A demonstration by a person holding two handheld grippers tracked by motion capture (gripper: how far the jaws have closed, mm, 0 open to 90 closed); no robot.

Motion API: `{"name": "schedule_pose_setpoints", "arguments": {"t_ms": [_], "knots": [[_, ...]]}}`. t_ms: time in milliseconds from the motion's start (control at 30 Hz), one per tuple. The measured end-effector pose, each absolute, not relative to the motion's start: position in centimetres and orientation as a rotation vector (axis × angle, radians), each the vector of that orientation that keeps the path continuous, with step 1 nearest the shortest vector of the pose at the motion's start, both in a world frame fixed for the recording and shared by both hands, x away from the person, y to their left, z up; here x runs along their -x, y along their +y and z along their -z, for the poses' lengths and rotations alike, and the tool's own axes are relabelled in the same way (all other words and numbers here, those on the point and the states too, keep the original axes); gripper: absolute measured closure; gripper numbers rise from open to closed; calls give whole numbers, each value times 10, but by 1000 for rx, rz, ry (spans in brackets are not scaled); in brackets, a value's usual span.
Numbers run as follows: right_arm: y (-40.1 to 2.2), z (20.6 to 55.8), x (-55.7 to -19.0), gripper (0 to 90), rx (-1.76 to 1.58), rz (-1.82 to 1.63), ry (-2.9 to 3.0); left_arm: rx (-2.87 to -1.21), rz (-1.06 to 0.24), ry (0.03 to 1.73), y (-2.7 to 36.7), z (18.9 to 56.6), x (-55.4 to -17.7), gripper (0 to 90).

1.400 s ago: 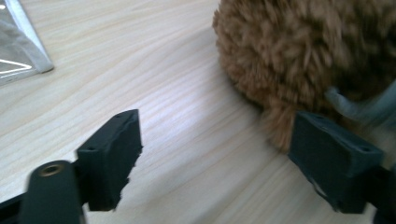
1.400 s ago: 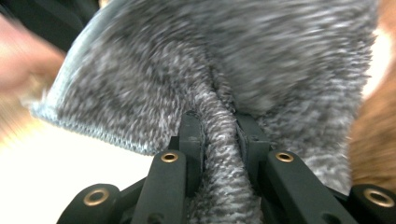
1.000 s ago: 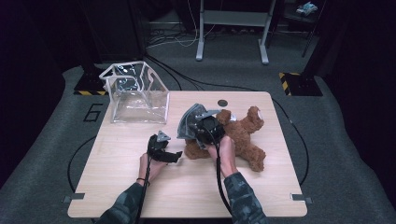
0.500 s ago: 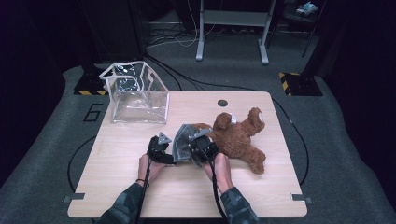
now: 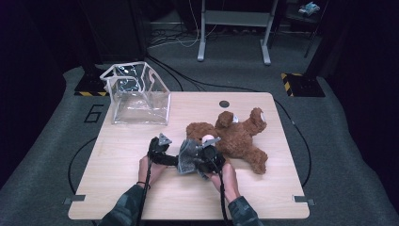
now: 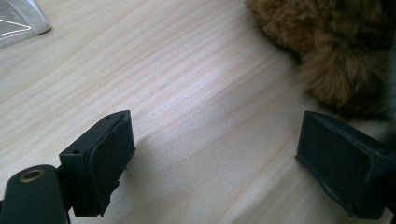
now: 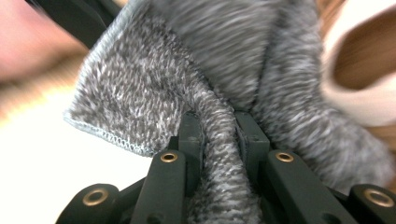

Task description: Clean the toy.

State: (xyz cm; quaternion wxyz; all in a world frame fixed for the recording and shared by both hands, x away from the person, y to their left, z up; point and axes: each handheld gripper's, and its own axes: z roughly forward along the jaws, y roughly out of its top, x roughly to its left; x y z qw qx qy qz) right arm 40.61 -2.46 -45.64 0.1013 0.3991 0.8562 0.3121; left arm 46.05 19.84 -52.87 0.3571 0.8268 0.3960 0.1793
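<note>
Grey knit cloth (image 7: 219, 140) pinched in my right hand-held gripper (image 7: 218, 135) beside the teddy bear (image 5: 235, 134), my left hand-held gripper (image 6: 212, 163) wide over the worktop (image 6: 187, 93)

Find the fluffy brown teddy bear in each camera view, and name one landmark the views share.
High view: the fluffy brown teddy bear lies right of centre on the pale wooden table.
Left gripper view: its fur fills the top right corner.
Right gripper view: a blurred brown and cream strip at the right edge, behind the grey knitted cloth.
Shared landmark: the bear itself.
</note>
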Motion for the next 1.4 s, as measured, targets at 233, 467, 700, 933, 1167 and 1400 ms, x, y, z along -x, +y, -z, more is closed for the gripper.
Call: {"name": "schedule_pose_setpoints", "arguments": {"t_ms": [233, 467, 700, 933, 1167, 1400], "knots": [[-43, 381, -419, 756, -1132, -1022, 2313, -2129, -472, 1019, 197, 529, -460, 108], [-52, 389, -467, 759, -1278, -878, 2219, -2136, -467, 1018, 197, 529, -460, 109], [-50, 411, -447, 766, -1260, -862, 2243, -2134, -463, 1021, 197, 529, -460, 109], [-51, 421, -423, 767, -1240, -855, 2265, -2131, -469, 1022, 197, 529, -460, 109], [-49, 436, -405, 767, -1242, -847, 2285, -2129, -468, 1021, 197, 529, -460, 109], [-42, 470, -397, 766, -1249, -797, 2369, -2123, -471, 1028, 197, 529, -460, 109]]}}
